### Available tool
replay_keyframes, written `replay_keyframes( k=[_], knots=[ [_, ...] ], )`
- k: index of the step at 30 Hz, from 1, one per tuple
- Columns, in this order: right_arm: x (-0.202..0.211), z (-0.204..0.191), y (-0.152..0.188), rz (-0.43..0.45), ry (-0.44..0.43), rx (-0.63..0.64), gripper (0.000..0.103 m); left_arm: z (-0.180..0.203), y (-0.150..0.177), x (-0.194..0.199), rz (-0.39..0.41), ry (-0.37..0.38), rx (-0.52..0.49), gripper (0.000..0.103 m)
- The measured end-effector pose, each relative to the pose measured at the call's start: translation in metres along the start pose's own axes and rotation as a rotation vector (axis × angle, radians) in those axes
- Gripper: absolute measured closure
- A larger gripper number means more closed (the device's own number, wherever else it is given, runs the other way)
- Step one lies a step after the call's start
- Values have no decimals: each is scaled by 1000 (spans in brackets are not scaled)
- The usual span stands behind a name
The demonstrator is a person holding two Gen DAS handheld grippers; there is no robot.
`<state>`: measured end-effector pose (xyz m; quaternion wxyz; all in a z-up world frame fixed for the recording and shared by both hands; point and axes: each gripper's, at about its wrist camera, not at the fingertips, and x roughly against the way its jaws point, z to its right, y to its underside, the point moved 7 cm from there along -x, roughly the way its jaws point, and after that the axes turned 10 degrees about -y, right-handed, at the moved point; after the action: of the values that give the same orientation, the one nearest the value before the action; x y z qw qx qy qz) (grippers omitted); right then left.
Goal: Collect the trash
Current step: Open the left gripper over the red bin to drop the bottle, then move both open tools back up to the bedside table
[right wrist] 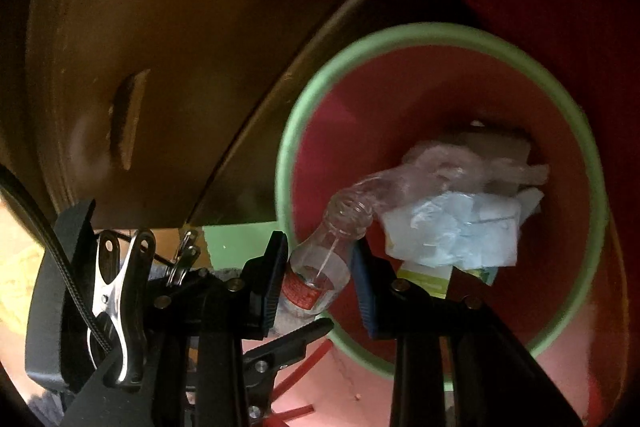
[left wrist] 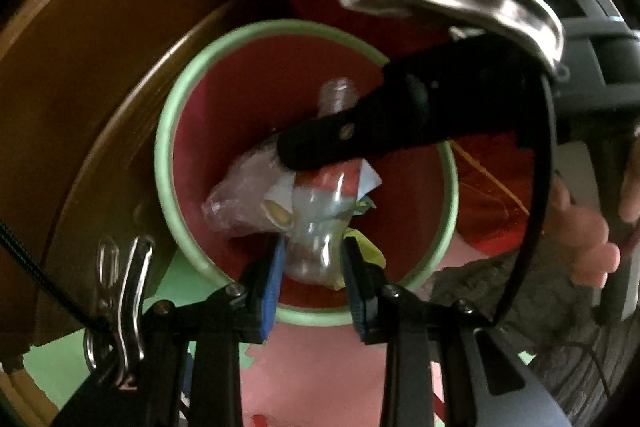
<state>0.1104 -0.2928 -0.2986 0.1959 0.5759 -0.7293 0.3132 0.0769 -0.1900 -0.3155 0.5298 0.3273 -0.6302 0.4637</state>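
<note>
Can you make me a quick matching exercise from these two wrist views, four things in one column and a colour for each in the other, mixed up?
Things:
1. bin rim
2. bin's inner wall
3. finger pads
4. plastic bottle

Colours:
A. blue
B. clear, with a red label
C. pale green
D. red

Pairs: 1-C, 2-D, 3-A, 4-B

Dim light; brown wooden furniture (right wrist: 180, 27) stands over a pink-and-green floor mat (left wrist: 312, 367).

The bottle (right wrist: 320, 267) label's print is too blurred to read.
</note>
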Motion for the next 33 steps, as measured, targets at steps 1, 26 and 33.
replay_keyframes(
  k=[1,26,33],
  knots=[
    [2,4,-1,15,11,-19,70,-2,0,-4,-16,0,11,72],
    [-7,39,-24,41,261,32,46,-22,1,0,-17,-92,61,44],
    [1,29,-27,72,223,22,42,-21,3,2,-3,-90,75,44]
  ],
)
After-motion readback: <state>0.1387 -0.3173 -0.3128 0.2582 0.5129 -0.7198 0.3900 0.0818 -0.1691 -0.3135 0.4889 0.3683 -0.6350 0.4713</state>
